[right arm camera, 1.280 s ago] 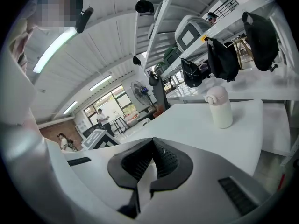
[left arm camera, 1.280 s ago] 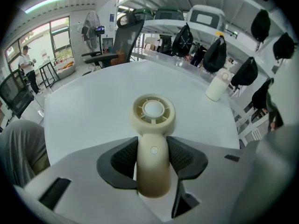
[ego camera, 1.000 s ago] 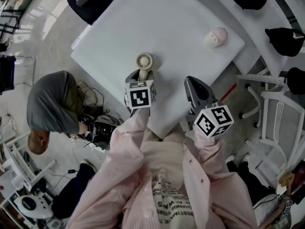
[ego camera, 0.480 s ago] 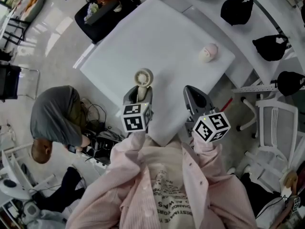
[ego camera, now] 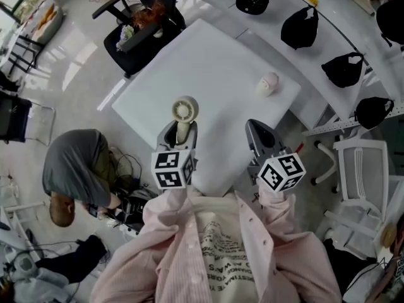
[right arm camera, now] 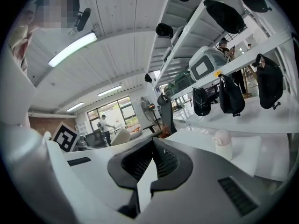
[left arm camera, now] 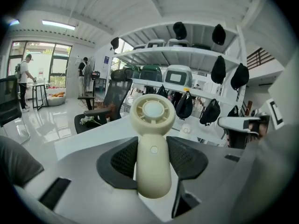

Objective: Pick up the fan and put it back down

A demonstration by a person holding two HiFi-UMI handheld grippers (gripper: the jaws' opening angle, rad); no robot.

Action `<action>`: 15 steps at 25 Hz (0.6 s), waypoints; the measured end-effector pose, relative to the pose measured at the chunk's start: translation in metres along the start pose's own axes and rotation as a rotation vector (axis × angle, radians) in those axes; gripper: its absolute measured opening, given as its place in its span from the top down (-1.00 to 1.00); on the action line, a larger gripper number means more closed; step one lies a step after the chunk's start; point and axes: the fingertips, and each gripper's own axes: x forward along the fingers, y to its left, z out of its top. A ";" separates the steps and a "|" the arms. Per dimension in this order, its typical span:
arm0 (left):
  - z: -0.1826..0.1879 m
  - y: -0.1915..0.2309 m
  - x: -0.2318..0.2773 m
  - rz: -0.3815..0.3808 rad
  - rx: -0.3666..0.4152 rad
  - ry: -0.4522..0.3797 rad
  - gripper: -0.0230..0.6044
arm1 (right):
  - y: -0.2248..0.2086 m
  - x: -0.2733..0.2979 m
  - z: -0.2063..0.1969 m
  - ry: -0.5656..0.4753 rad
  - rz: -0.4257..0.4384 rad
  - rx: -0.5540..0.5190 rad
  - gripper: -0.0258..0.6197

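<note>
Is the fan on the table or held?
Held: the left gripper is shut on the handle of the fan; its head is clear of the table.

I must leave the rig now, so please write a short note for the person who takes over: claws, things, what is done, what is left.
Left claw: shut on the handle of the cream plastic handheld fan, round head up, held off the white square table.
Right claw: shut, empty, over the near table edge.
Done: fan picked up.
Left: set the fan back down on the table, then open the left claw.
</note>
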 end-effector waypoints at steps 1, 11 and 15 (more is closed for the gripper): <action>0.004 -0.002 -0.006 -0.001 0.006 -0.016 0.34 | 0.001 -0.004 0.004 -0.008 0.000 -0.007 0.92; 0.040 0.000 -0.058 0.023 0.025 -0.142 0.34 | 0.008 -0.024 0.044 -0.098 0.007 -0.061 0.92; 0.052 0.005 -0.076 0.046 0.015 -0.189 0.34 | 0.012 -0.026 0.053 -0.121 0.012 -0.069 0.92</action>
